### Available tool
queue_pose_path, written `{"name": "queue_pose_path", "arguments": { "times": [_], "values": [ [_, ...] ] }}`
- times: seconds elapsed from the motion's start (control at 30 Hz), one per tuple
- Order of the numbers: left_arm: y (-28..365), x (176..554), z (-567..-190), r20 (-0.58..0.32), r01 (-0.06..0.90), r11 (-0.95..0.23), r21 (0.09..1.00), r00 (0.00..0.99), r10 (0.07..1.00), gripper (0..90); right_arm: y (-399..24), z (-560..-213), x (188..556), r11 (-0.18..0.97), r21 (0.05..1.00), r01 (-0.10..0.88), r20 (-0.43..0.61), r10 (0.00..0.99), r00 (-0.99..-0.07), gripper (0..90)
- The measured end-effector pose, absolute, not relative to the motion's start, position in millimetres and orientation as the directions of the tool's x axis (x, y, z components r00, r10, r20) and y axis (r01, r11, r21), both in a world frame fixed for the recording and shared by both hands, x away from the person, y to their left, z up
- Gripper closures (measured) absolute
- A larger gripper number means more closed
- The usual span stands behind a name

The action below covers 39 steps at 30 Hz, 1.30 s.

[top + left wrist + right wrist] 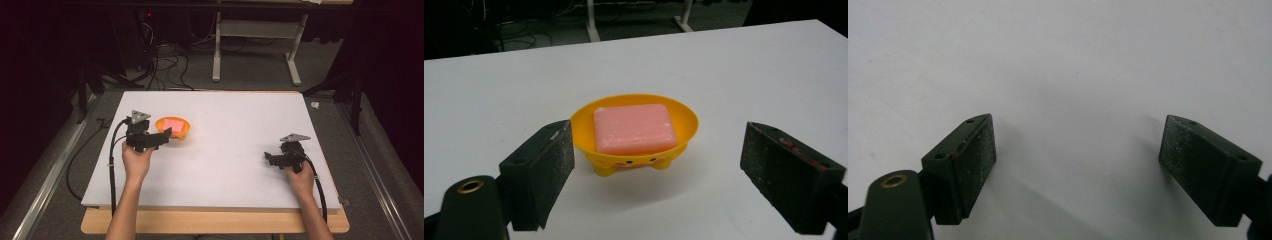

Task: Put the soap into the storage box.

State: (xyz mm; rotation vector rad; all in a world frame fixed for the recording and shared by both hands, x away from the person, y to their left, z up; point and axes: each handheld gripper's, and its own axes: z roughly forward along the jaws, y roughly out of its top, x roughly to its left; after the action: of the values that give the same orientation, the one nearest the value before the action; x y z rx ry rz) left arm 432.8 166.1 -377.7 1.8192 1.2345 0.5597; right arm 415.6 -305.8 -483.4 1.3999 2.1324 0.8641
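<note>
Facing the yellow soap dish point(634, 131) with its pink soap bar point(634, 128) on the white surface point(235, 150), left tongs point(659, 170) gape wide and empty, so best advance level, straddling the rim evenly; right tongs point(1083, 170) idle, wide too.

Soap point(634, 128) lies in dish point(684, 131), left on table point(240, 125).

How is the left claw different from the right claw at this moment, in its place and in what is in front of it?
The left claw faces a yellow dish with a pink soap bar just ahead of its jaws; the right claw faces bare white table. In the high view the left claw is beside the dish, while the right claw is far from it. Both are wide open and hold nothing.
</note>
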Motion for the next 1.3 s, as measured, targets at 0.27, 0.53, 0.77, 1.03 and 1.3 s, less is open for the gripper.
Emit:
{"name": "queue_pose_path", "arguments": {
  "times": [0.27, 0.53, 0.77, 1.03, 1.3],
  "values": [
    [170.7, 423.3, -377.6, -0.141, 0.536, -0.132, 0.834, 0.438, 0.888, 15.1, -305.8, -483.4, 415.7, 0.291, 0.708, 0.643, -0.026, 0.921, -0.388, 15.6],
    [174.4, 414.0, -381.5, -0.151, 0.537, -0.126, 0.834, 0.441, 0.885, 15.1, -305.8, -483.4, 415.7, 0.291, 0.708, 0.643, -0.026, 0.921, -0.388, 15.6],
    [178.9, 408.8, -387.6, -0.137, 0.548, -0.144, 0.824, 0.44, 0.888, 15.1, -305.8, -483.4, 415.7, 0.291, 0.708, 0.643, -0.027, 0.921, -0.388, 15.6],
    [182.8, 405.3, -392.9, -0.152, 0.553, -0.131, 0.823, 0.437, 0.887, 15.1, -305.8, -483.2, 415.6, 0.292, 0.707, 0.645, -0.026, 0.921, -0.388, 15.6],
    [181.8, 402.3, -400.0, -0.161, 0.557, -0.129, 0.82, 0.441, 0.883, 15.2, -305.8, -483.2, 415.6, 0.292, 0.707, 0.644, -0.027, 0.921, -0.388, 15.6]
  ]
}}
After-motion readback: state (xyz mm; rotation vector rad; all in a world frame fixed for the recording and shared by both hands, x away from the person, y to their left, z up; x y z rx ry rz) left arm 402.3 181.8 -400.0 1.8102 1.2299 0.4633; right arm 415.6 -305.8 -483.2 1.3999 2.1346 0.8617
